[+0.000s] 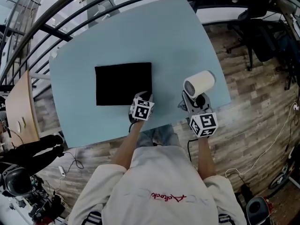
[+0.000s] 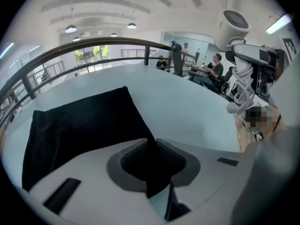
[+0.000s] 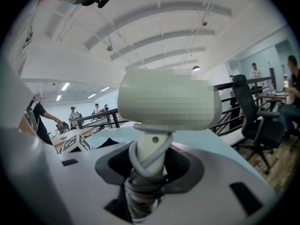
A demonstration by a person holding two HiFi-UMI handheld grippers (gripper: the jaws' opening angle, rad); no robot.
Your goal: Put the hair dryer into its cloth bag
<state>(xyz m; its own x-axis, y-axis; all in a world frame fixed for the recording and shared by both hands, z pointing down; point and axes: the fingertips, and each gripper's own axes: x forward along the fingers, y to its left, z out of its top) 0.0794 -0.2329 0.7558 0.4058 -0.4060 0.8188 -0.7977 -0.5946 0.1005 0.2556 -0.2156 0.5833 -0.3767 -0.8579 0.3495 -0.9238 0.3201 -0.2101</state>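
Left gripper (image 2: 152, 149): I'm pinching the cloth bag (image 1: 123, 83) corner. Right gripper (image 3: 149, 168) clamps the hair dryer (image 1: 199, 83) right of the bag; bagging not started.

Cream hair dryer (image 1: 198, 84), cord wound round its handle, upright in my right gripper (image 1: 195, 104). Black cloth bag (image 1: 123, 83) flat on worktop (image 1: 178, 36), corner pinched in my left gripper (image 1: 143, 96).

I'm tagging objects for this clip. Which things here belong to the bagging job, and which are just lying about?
Job: hair dryer in the right gripper; cloth bag, corner pinched by the left gripper; table under both.
Lying about: office chair, wooden desk, railing.
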